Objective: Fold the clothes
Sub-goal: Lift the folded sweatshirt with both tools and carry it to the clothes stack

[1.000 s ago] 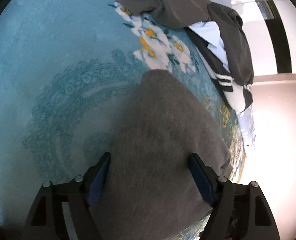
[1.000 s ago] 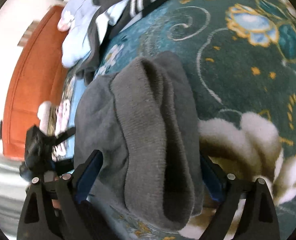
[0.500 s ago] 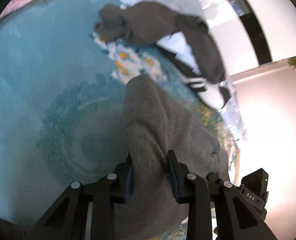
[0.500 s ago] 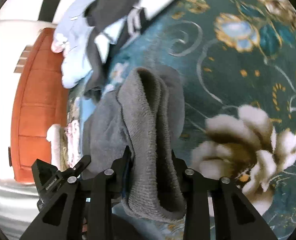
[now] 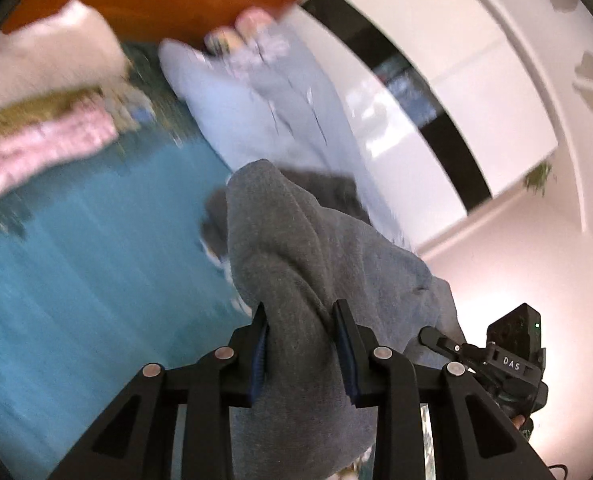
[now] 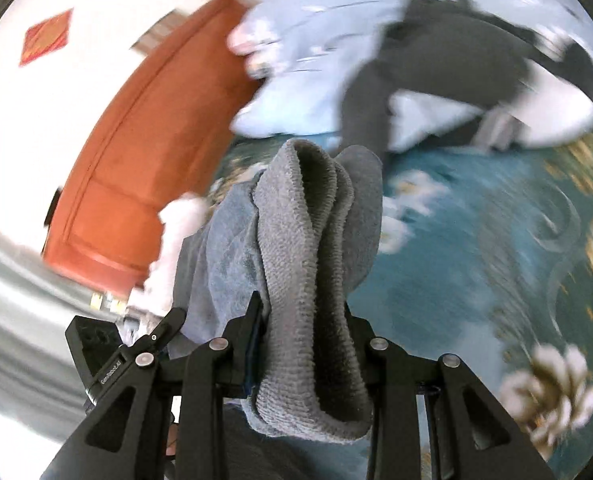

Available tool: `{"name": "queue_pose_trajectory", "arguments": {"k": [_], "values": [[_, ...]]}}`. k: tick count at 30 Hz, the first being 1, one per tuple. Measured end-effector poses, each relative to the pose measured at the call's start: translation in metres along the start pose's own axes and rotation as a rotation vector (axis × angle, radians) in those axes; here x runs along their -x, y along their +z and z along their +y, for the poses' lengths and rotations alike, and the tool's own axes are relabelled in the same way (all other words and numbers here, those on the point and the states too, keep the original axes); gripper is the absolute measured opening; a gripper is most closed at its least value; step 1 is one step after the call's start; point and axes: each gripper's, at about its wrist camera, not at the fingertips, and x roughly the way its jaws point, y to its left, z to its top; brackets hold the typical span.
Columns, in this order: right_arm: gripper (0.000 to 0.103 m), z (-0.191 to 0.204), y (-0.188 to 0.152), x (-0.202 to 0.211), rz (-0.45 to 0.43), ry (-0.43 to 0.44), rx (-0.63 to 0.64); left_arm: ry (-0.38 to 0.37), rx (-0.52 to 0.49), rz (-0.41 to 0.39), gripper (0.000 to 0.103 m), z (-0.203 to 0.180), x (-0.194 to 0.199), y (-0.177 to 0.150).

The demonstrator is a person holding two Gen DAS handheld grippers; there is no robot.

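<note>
A grey knit garment (image 5: 292, 248) is held by both grippers and hangs lifted off the teal floral bedspread (image 5: 76, 272). My left gripper (image 5: 301, 316) is shut on one bunched edge of it. My right gripper (image 6: 301, 312) is shut on its thick ribbed hem (image 6: 308, 240). The garment spans between the two grippers; the right gripper also shows at the lower right of the left wrist view (image 5: 508, 360), and the left gripper at the lower left of the right wrist view (image 6: 112, 356). Both views are motion-blurred.
A pile of light blue and dark grey clothes (image 6: 436, 64) lies at the far side of the bed (image 5: 264, 100). Pink and white folded items (image 5: 44, 144) lie to the left. An orange headboard (image 6: 144, 128) stands behind.
Both grippers went from open around the grey garment to shut on it, then lifted it and tilted up toward the headboard and clothes pile.
</note>
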Motion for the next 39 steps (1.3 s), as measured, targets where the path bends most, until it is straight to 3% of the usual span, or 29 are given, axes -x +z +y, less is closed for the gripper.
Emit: {"name": "queue_pose_trajectory", "arguments": {"k": [7, 11, 15, 19, 24, 28, 30, 31, 35, 39], "values": [[0.033, 0.131, 0.063, -0.098, 0.146, 0.095, 0.263, 0.082, 0.025, -0.182, 0.033, 0.068, 0.081, 0.081], [0.033, 0.214, 0.097, -0.176, 0.238, 0.167, 0.395, 0.158, 0.067, -0.277, 0.033, 0.113, 0.122, 0.132], [0.033, 0.288, 0.117, -0.257, 0.318, 0.221, 0.52, 0.243, 0.111, -0.355, 0.033, 0.159, 0.149, 0.174], [0.033, 0.336, 0.139, -0.341, 0.364, 0.246, 0.565, 0.319, 0.157, -0.382, 0.033, 0.202, 0.147, 0.21], [0.034, 0.365, 0.15, -0.421, 0.414, 0.208, 0.639, 0.351, 0.287, -0.382, 0.033, 0.271, 0.118, 0.227], [0.036, 0.349, 0.152, -0.483, 0.469, 0.078, 0.609, 0.325, 0.381, -0.378, 0.035, 0.314, 0.097, 0.213], [0.044, 0.336, 0.152, -0.498, 0.47, 0.072, 0.583, 0.32, 0.375, -0.388, 0.036, 0.32, 0.097, 0.211], [0.05, 0.331, 0.152, -0.5, 0.468, 0.078, 0.57, 0.312, 0.379, -0.387, 0.037, 0.322, 0.098, 0.211], [0.051, 0.33, 0.161, -0.492, 0.464, 0.104, 0.574, 0.329, 0.352, -0.401, 0.041, 0.311, 0.113, 0.213], [0.057, 0.336, 0.183, -0.467, 0.357, 0.061, 0.626, 0.39, 0.266, -0.453, 0.048, 0.274, 0.133, 0.215]]}}
